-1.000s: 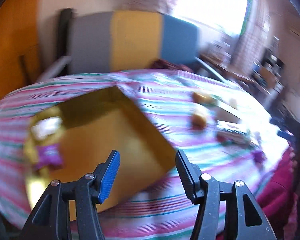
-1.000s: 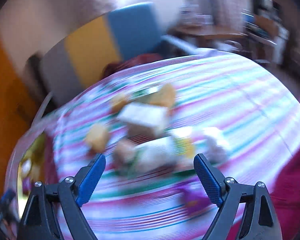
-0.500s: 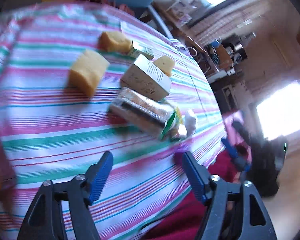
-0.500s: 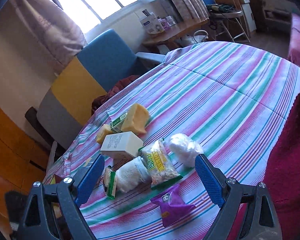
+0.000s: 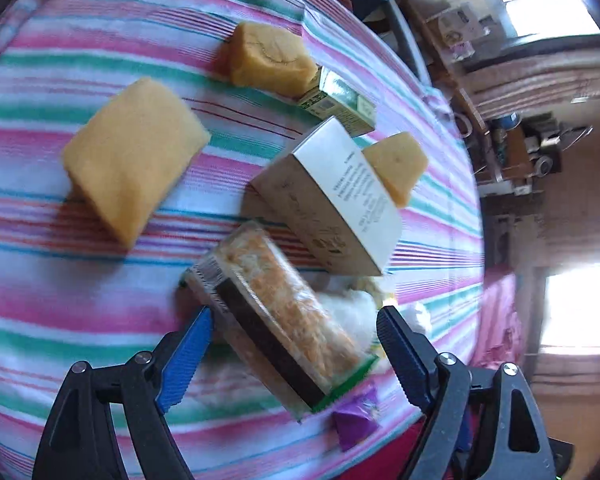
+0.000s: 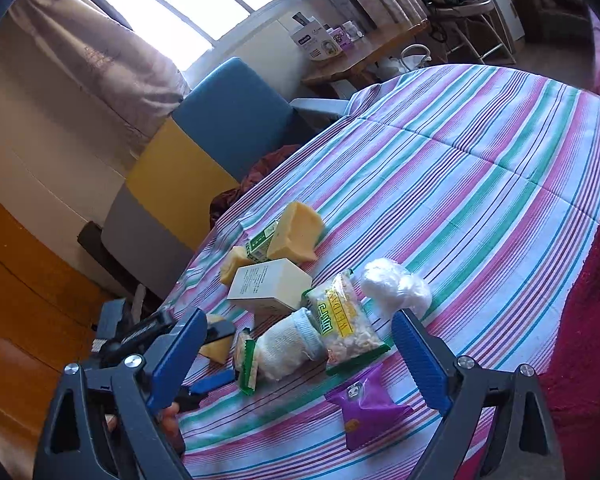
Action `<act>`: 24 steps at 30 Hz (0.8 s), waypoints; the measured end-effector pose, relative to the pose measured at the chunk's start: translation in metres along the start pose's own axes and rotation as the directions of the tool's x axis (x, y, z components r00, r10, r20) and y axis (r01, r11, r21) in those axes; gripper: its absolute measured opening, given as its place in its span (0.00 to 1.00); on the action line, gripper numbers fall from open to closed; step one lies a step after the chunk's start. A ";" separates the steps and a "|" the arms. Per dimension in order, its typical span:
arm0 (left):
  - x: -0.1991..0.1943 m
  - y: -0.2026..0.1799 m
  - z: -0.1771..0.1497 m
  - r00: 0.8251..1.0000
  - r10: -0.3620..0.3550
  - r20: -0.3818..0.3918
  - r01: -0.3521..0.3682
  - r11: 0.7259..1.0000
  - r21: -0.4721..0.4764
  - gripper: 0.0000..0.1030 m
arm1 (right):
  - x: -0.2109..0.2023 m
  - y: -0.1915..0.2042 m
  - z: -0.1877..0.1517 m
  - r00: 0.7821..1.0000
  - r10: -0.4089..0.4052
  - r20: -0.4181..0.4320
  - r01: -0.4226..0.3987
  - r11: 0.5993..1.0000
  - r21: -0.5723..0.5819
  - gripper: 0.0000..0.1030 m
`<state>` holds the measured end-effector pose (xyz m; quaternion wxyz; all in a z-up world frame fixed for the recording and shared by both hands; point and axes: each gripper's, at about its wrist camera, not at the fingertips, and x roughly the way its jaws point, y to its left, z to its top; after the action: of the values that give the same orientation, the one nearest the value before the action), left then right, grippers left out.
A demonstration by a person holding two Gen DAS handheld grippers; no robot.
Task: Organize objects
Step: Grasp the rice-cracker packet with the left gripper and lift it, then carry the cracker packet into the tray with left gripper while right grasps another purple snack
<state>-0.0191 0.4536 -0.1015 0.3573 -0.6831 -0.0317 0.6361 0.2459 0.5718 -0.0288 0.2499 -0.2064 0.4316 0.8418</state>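
A pile lies on the striped tablecloth (image 6: 460,184): yellow sponge blocks (image 5: 132,160), a white box (image 5: 328,200), a green carton (image 5: 340,104) and a purple packet (image 6: 368,408). My left gripper (image 5: 296,336) points down at a clear packet with a green edge (image 5: 284,320). Its jaws are opening, and the packet lies between them with the pads apart from it. My right gripper (image 6: 298,318) hangs over the pile's near side, its jaws opening and nothing gripped. Under it lie a white sock roll (image 6: 288,344), a yellow-labelled snack bag (image 6: 344,320) and a white plastic bundle (image 6: 396,288).
A blue, yellow and grey chair (image 6: 204,136) stands behind the table. Red cloth (image 6: 588,320) covers the right edge. A wooden side table (image 6: 360,52) with boxes stands by the window. A hand's fingers (image 6: 168,416) show at the lower left.
The left gripper swung from the yellow box at the left over to the pile, tipped downward and opened wide. The right gripper's view steadied, with little movement.
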 end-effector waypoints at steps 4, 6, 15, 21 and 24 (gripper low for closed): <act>0.007 0.011 -0.007 0.998 0.050 -0.028 -0.048 0.997 0.067 0.61 | 0.001 -0.003 0.000 1.000 0.007 -0.005 -0.007 1.000 0.012 0.91; -0.001 0.022 -0.012 0.999 0.035 -0.006 -0.034 0.996 0.086 0.48 | 0.003 -0.004 0.000 1.000 -0.007 -0.015 0.007 1.000 0.017 0.91; -0.033 0.053 -0.066 0.976 0.199 0.090 -0.218 0.900 0.378 0.48 | 0.011 -0.003 -0.001 0.997 -0.044 -0.063 0.044 0.999 0.005 0.91; -0.033 0.053 -0.109 0.941 0.270 0.205 -0.339 0.779 0.527 0.48 | 0.028 -0.002 -0.004 0.981 -0.101 -0.167 0.099 0.995 -0.019 0.91; -0.033 0.056 -0.113 0.936 0.267 0.228 -0.349 0.775 0.526 0.48 | 0.038 0.002 -0.008 0.963 -0.152 -0.221 0.142 0.988 -0.061 0.91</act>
<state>0.0528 0.3451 -0.1101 0.4289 -0.4977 0.2432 0.7135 0.2154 0.5734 -0.0535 0.2564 -0.3373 0.4218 0.8016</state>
